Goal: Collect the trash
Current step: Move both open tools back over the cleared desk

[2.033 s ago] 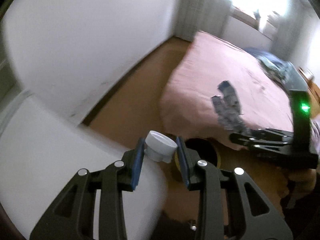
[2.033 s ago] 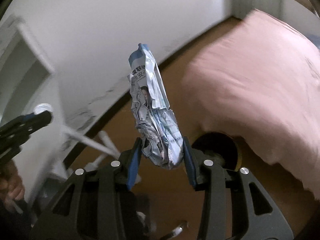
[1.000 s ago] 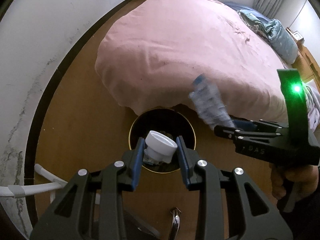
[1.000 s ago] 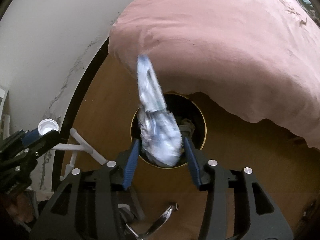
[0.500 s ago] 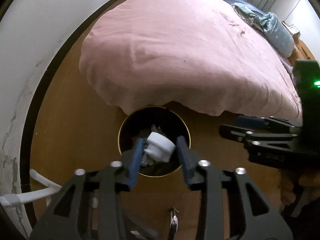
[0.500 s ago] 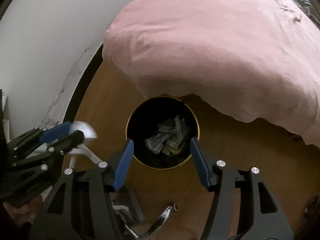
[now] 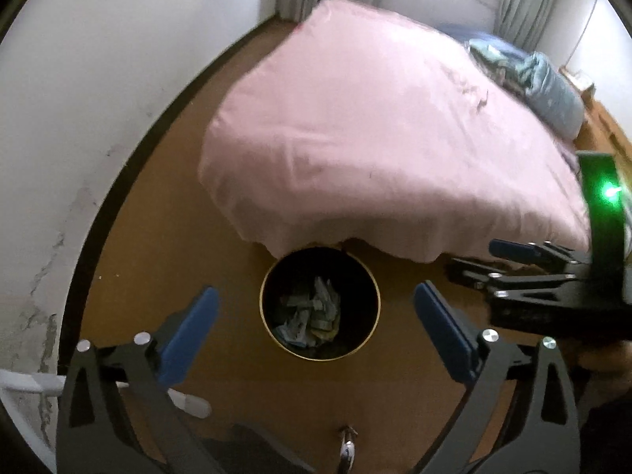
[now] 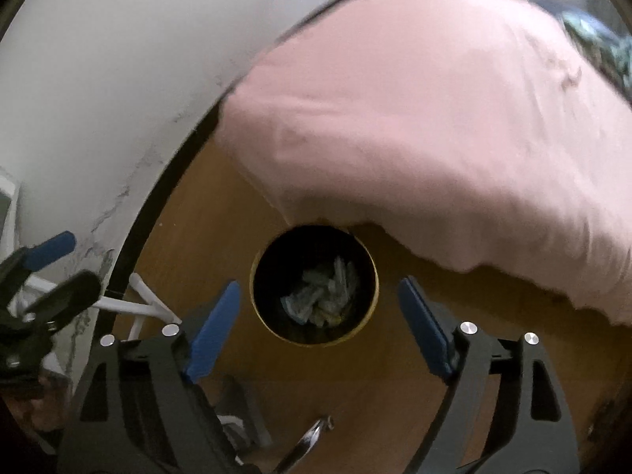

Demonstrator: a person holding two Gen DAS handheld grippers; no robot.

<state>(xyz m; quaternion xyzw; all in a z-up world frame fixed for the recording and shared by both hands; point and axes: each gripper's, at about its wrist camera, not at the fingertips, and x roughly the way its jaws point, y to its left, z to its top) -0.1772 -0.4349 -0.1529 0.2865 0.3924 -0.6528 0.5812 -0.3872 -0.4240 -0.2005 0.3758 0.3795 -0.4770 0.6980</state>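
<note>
Both the left gripper (image 7: 316, 316) and right gripper (image 8: 318, 312) hang spread wide and empty, the round trash bin (image 7: 272, 339) directly below between their fingers, crumpled wrappers (image 7: 312, 314) inside.

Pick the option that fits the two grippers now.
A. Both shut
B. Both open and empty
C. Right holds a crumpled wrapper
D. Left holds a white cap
B: the left gripper and right gripper have fingers spread with nothing between them, above the bin that holds crumpled trash.
</note>
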